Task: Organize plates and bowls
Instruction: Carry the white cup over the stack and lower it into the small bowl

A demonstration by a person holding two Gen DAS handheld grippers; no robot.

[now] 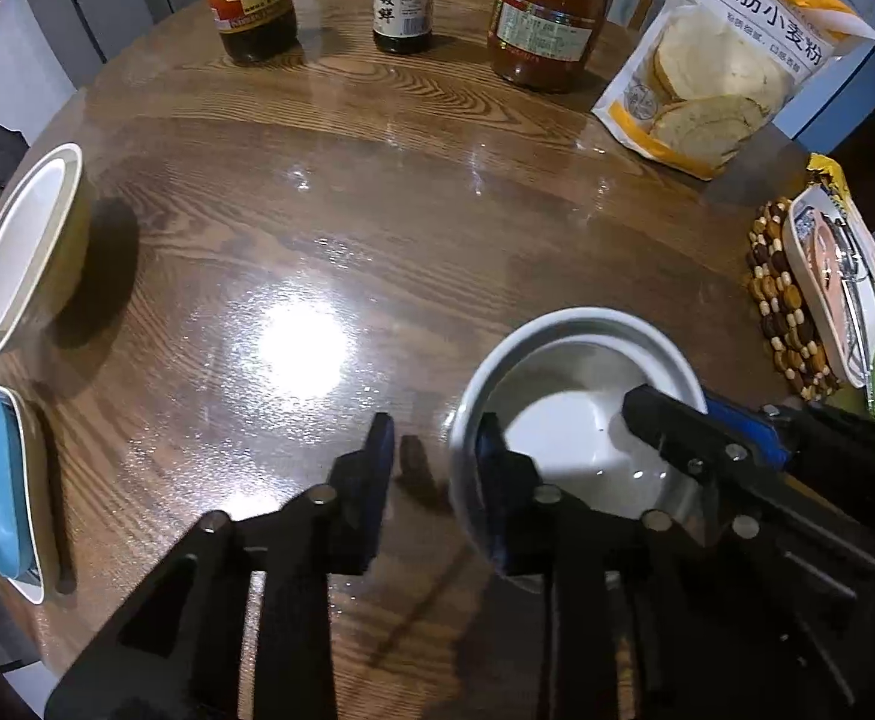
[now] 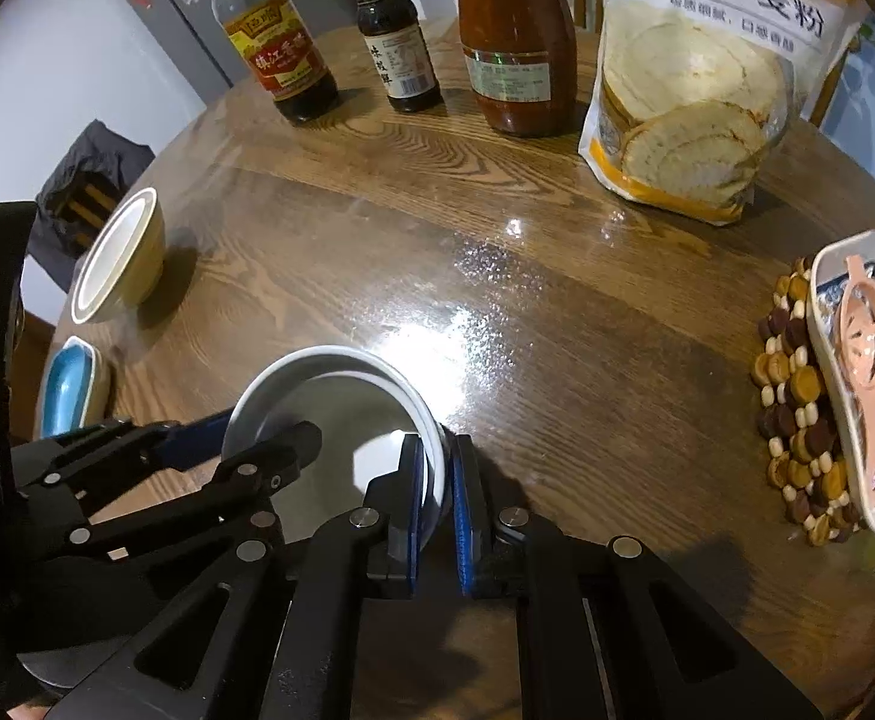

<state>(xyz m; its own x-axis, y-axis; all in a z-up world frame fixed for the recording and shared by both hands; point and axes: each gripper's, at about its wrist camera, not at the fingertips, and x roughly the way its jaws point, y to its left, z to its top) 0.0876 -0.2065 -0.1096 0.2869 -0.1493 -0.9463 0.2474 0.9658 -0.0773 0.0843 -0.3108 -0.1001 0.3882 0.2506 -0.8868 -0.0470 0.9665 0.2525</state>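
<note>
White bowl (image 2: 341, 414) sits on the wooden counter (image 2: 557, 312), near the front edge, with both claws on its rim. Right claw (image 2: 437, 480) is clenched on the near-right wall, one pad inside, one outside. Left claw (image 1: 437, 468) straddles the opposite wall: one finger is inside the bowl, the other stands on the counter clear of the outer wall, so this claw is not yet grasping, judged from the gap in the left wrist view. Further out, to the left, a yellow bowl (image 2: 116, 258) with white interior stands alone; nearer the edge, a blue dish (image 2: 65, 387) rests in a white dish. Along the back of the counter: three sauce bottles and a flour bag (image 2: 695, 90). Far right, a plate (image 2: 845, 396) holding utensils lies on a beaded trivet (image 2: 797, 396). Step in hand, by judgement: securing the white bowl with two claws ahead of a lift. Next move calls for the left claw to seat on the wall, then a level lift, likely toward the yellow bowl for nesting. Risk: uneven grip tilts the bowl.
</note>
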